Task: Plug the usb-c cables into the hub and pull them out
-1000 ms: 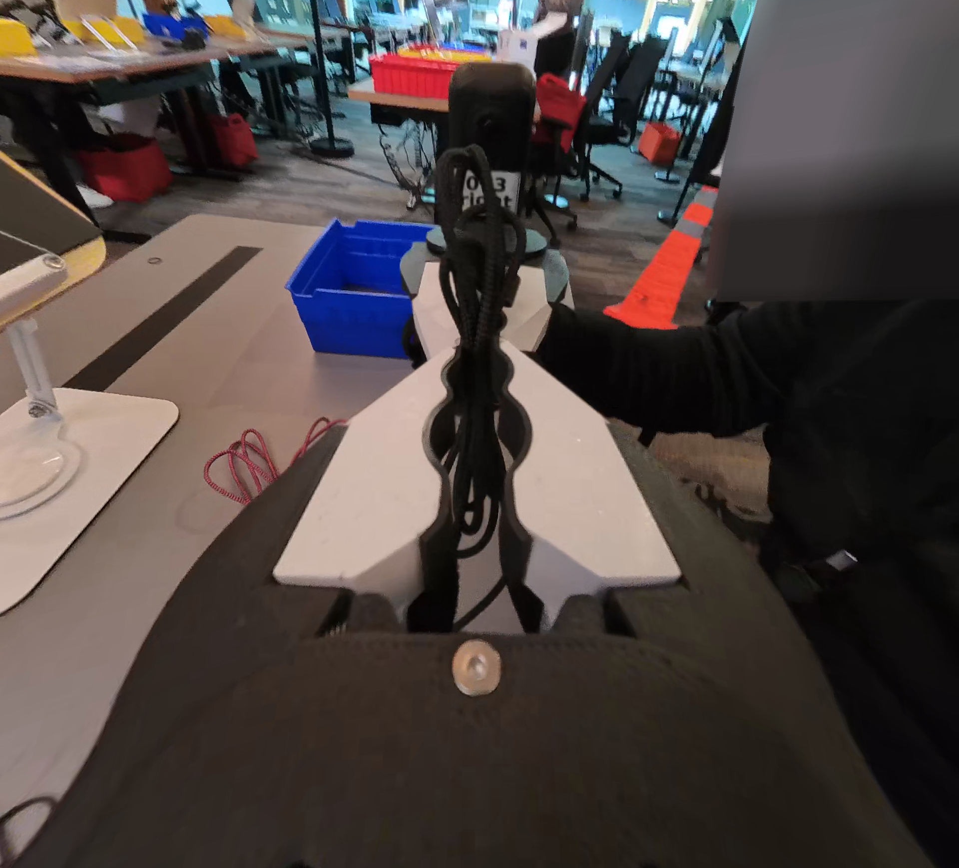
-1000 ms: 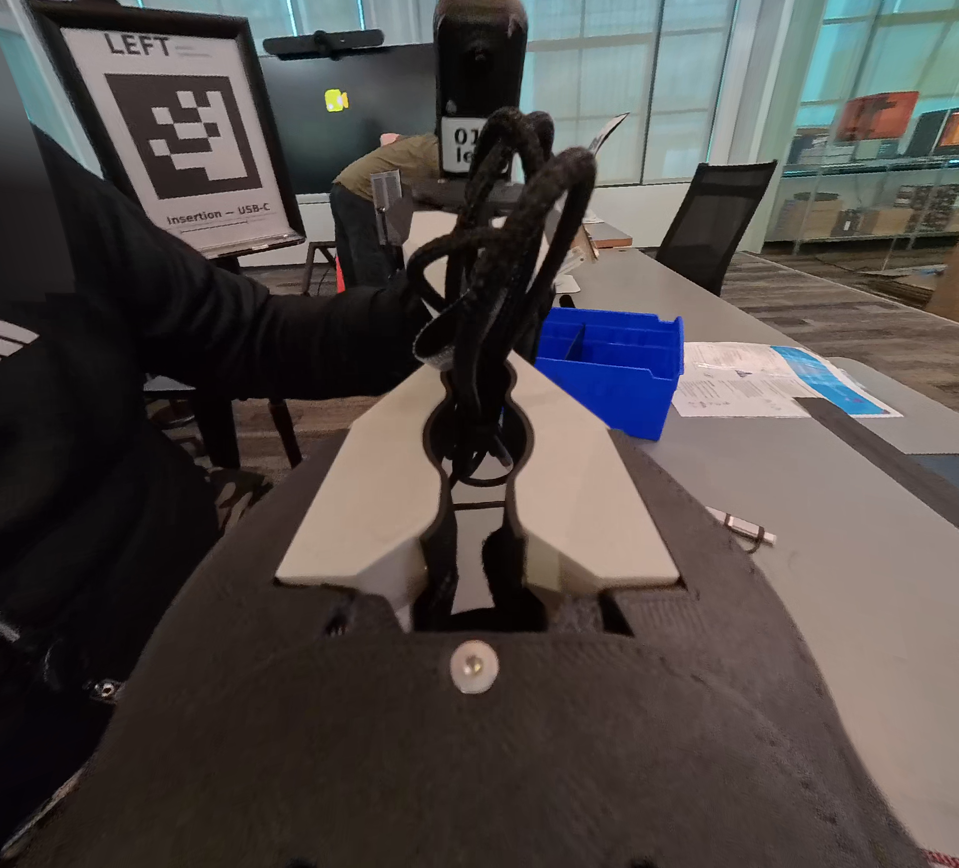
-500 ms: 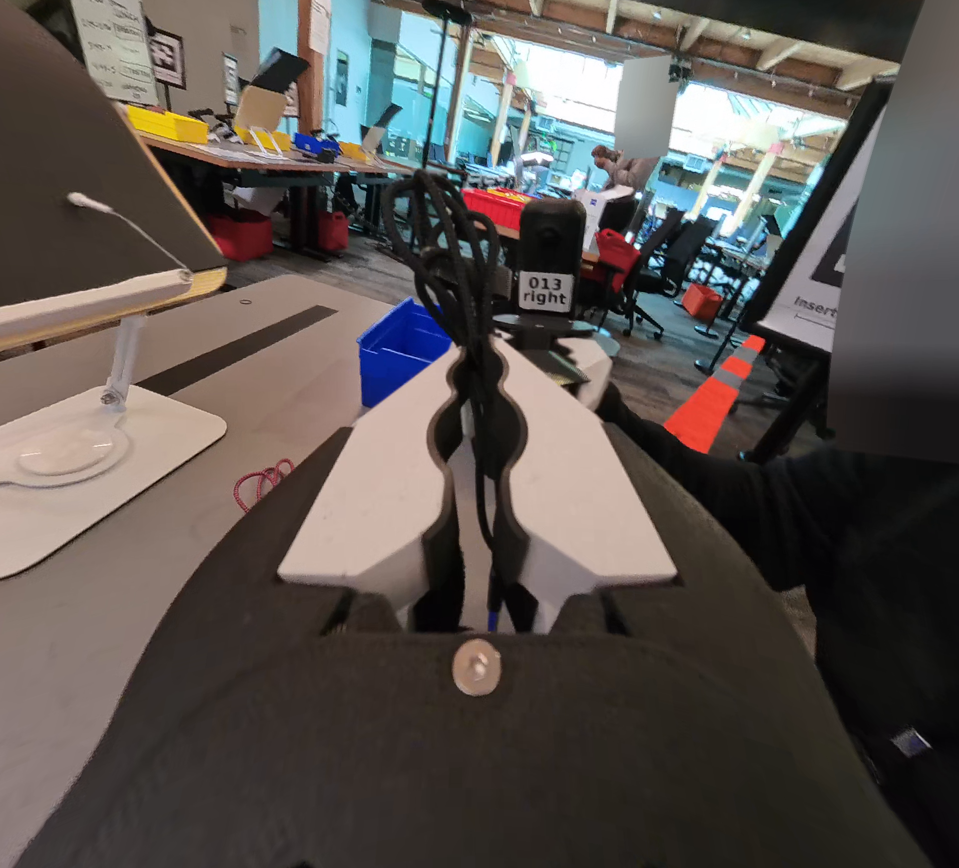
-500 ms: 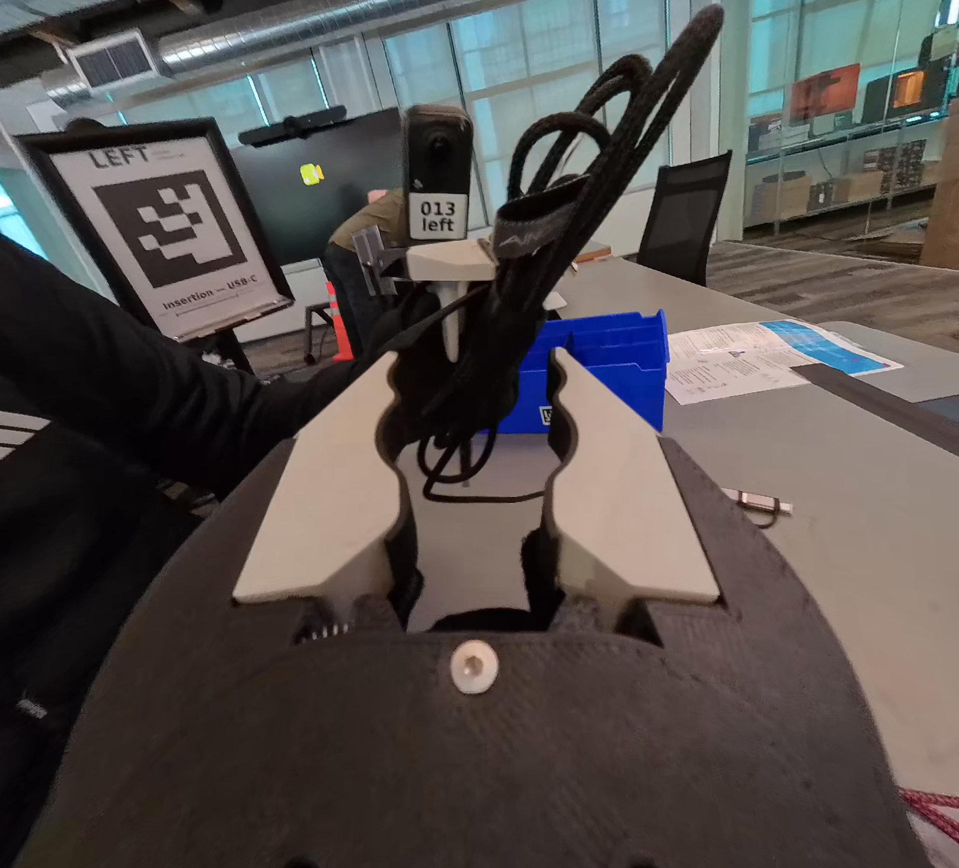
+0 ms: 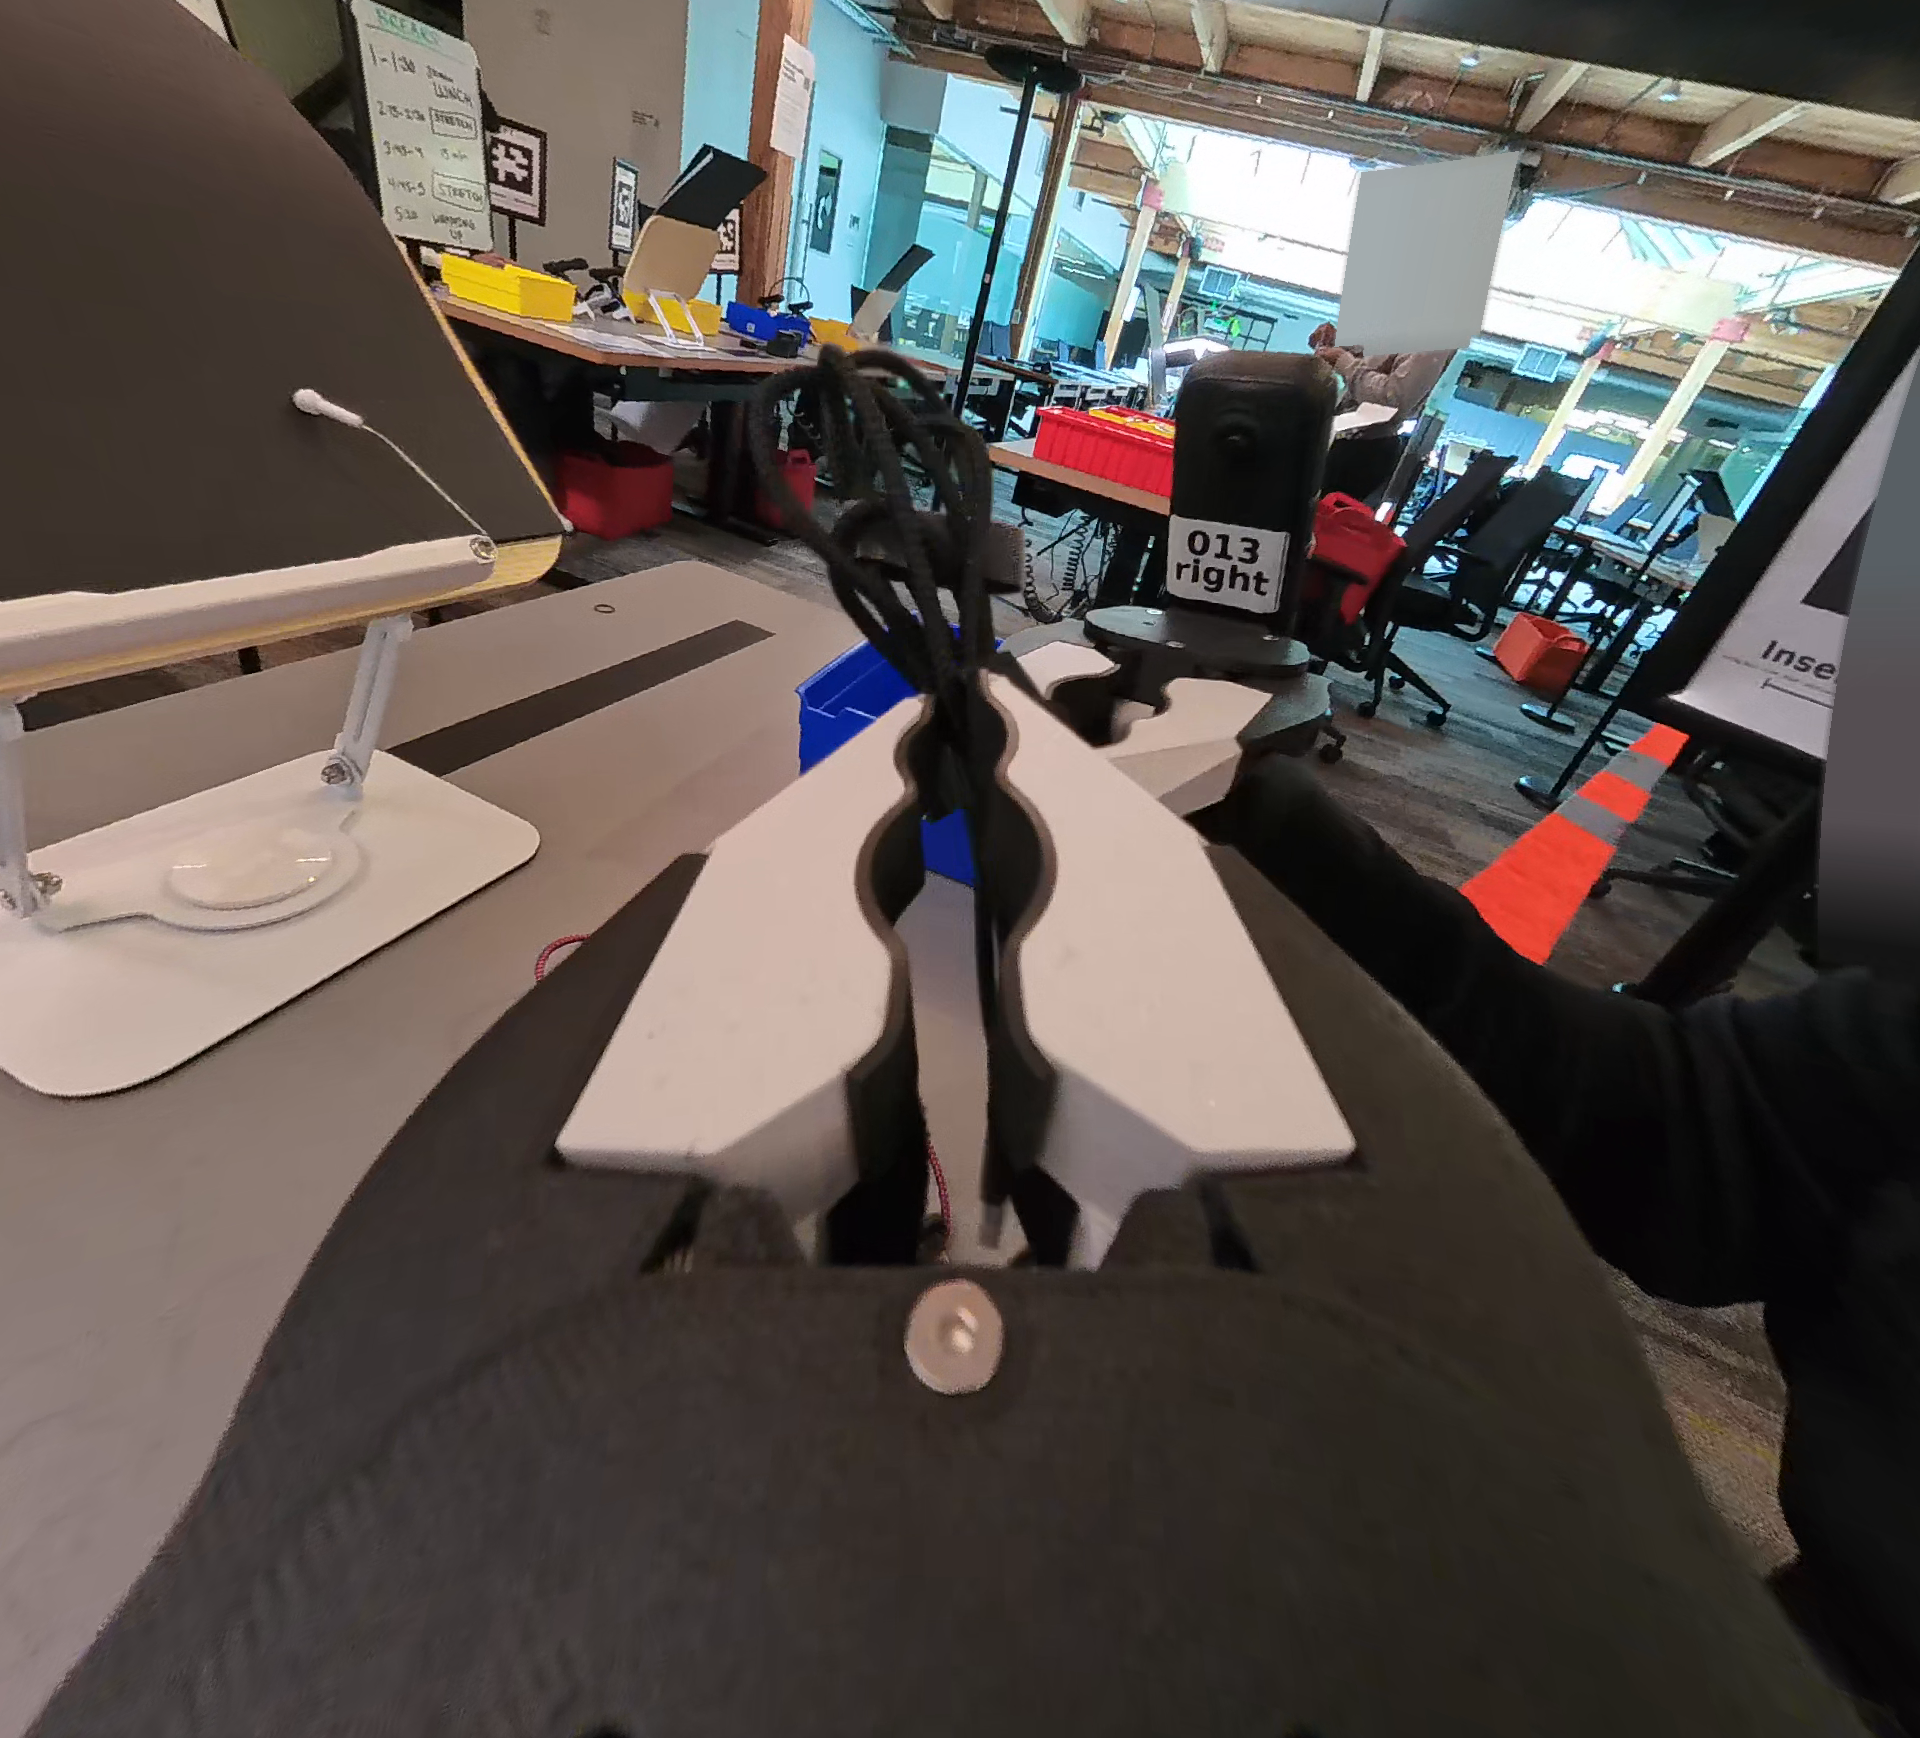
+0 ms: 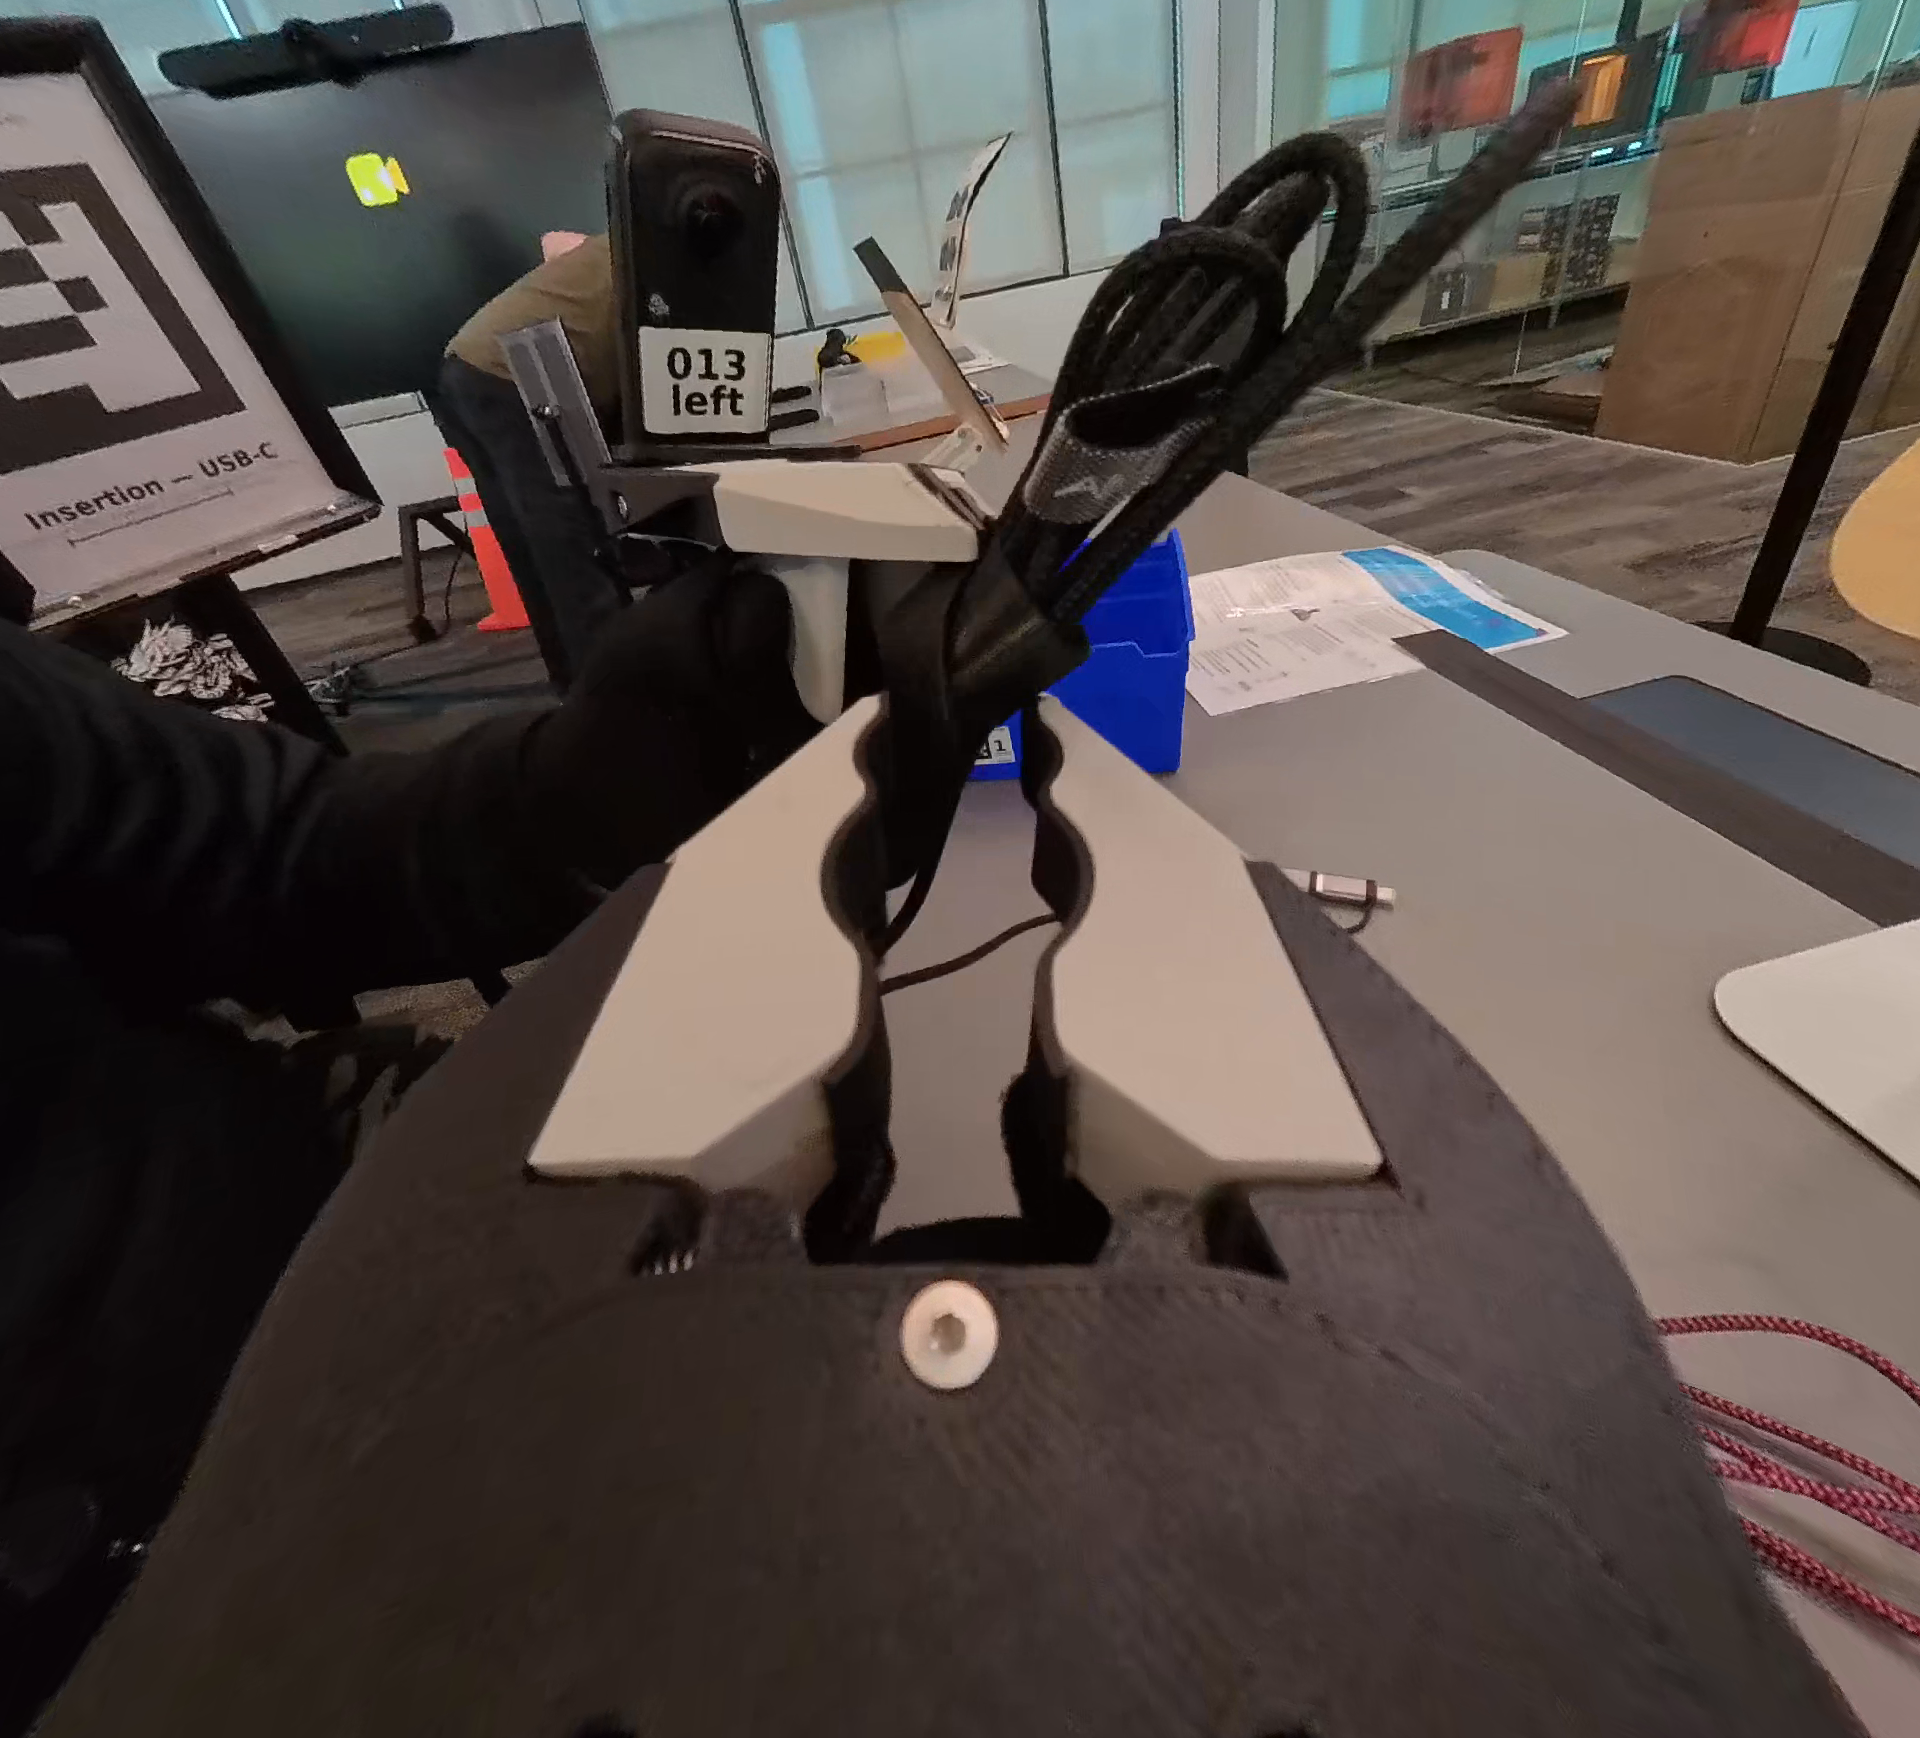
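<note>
Grey table (image 5: pixel 644 753) under both views. Left view only: one white stand (image 5: pixel 260 919) with tilted board. Right view only: one sheet of paper (image 6: pixel 1340 618), one small silver adapter (image 6: pixel 1345 888). One blue bin (image 6: pixel 1127 680), one red braided cable (image 6: pixel 1808 1470) on table. Left hand-held gripper (image 5: pixel 961 743) pinching one bundled black cable (image 5: pixel 904 535), held above table. Right hand-held gripper (image 6: pixel 961 732) spread, bundle between fingers, not clamped.
</note>
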